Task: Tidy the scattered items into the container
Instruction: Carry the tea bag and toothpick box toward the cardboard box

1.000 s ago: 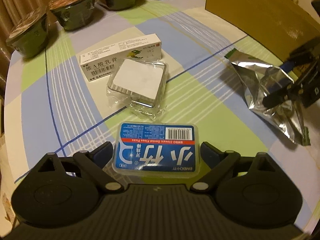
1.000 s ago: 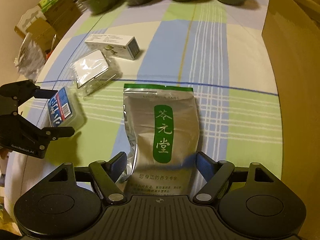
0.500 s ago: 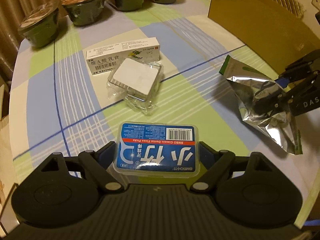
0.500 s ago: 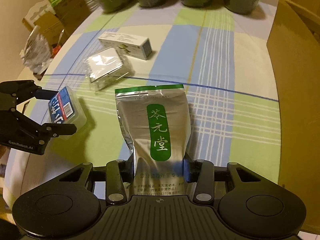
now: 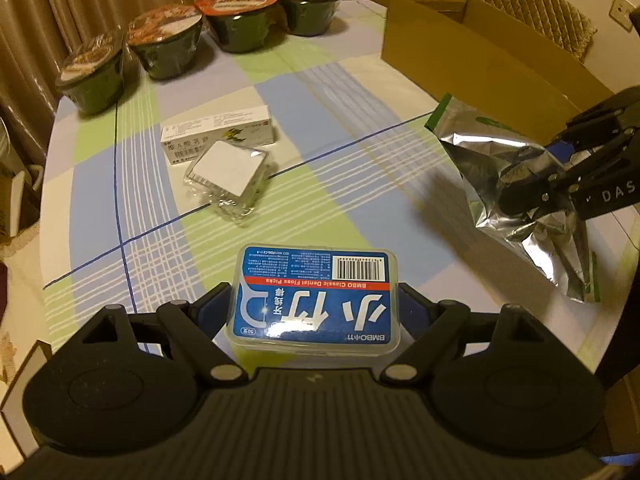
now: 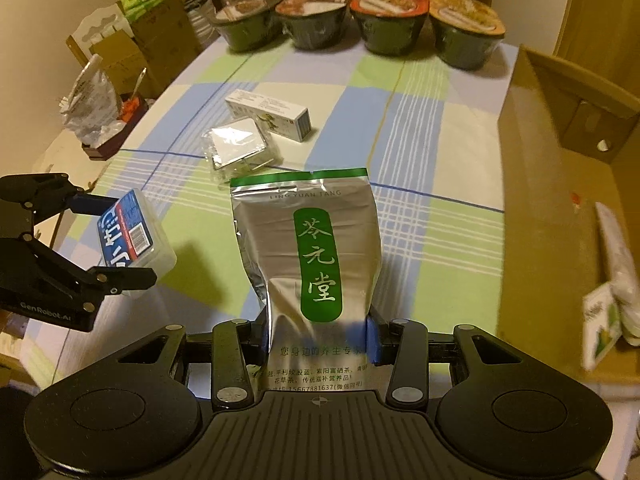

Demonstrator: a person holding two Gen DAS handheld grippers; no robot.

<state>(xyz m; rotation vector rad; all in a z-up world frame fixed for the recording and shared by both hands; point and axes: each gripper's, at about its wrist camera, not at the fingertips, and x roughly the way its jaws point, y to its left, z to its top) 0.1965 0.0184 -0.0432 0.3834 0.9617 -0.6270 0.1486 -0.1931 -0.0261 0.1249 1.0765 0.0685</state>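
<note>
My left gripper [image 5: 314, 300] is shut on a blue floss pick box [image 5: 314, 298], lifted above the tablecloth; the same box [image 6: 130, 236] and left gripper [image 6: 116, 240] show at the left of the right wrist view. My right gripper [image 6: 318, 334] is shut on a silver tea pouch [image 6: 312, 248] with a green label, held clear of the table; that pouch [image 5: 516, 192] appears crumpled at the right of the left wrist view. An open cardboard box [image 5: 480, 52] stands at the table's right side. A white medicine carton [image 5: 218, 134] and a clear wrapped square pack [image 5: 228, 170] lie mid-table.
Several lidded instant noodle bowls [image 6: 388, 20] line the far edge of the checked tablecloth [image 5: 340, 120]. Inside the cardboard box [image 6: 560, 208] lie a white packet and a small carton [image 6: 604, 312]. Boxes and a plastic bag [image 6: 92, 104] sit beyond the table's left edge.
Both grippers closed on their items and rose: the left lifted the floss pick box, the right clamped the tea pouch and raised it off the table. The cardboard box interior came into view.
</note>
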